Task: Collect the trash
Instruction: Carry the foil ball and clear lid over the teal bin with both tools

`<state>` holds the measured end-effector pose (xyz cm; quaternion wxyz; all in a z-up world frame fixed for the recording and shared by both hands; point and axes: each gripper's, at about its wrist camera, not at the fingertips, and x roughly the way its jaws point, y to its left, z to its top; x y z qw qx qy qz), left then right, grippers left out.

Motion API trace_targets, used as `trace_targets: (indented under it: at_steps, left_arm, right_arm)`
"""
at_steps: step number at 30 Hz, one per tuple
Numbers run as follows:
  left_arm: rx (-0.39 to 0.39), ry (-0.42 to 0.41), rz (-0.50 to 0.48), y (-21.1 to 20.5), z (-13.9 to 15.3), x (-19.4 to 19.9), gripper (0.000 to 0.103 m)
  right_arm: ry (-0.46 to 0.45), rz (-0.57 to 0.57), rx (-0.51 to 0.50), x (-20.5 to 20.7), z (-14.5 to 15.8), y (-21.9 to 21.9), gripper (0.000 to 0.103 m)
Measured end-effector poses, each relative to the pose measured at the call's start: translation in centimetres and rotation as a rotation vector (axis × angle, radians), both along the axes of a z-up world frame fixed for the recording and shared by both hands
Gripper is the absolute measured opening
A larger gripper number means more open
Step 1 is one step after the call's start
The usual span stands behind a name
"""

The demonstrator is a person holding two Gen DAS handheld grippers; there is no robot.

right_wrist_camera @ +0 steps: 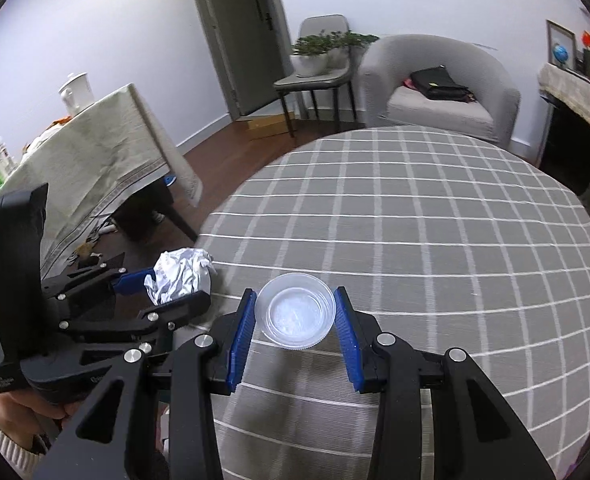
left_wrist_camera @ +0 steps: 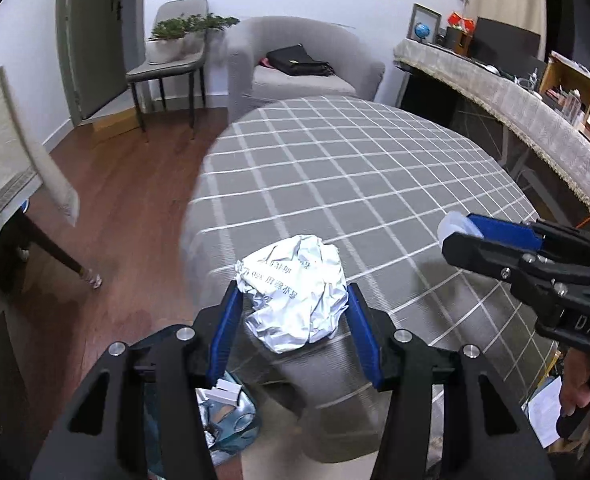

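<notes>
checked table (right_wrist_camera: 435, 216) | left gripper (left_wrist_camera: 293, 304) tilted down, clamping paper wad (left_wrist_camera: 293, 300)

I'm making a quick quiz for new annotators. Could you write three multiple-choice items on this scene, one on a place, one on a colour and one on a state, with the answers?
1. Where does the black bag lie?
A. on the grey armchair
B. on the checked tablecloth
C. on the wooden floor

2. What colour are the pads of both grippers?
A. red
B. blue
C. yellow

3. What does the left gripper hold?
A. nothing
B. a glass bottle
C. a crumpled white sheet of printed paper

Answers:
1 A, the bag sits on the armchair's seat beyond the round table with the grey checked cloth.
2 B, blue pads line the fingers in both wrist views.
3 C, the paper ball is pinched between its pads, while the right gripper grips a small clear round plastic dish.
</notes>
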<state>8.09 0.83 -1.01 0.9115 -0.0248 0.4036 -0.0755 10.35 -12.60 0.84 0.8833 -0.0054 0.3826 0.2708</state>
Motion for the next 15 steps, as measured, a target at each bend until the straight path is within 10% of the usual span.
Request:
trace_targets:
  at_steps: [15]
  left_arm:
    - [0.003,0.024,0.101,8.2,-0.9,-1.6,0.055]
  right_arm:
    - [-0.005,0.127,0.01,-0.5,0.1,8.4,0.04]
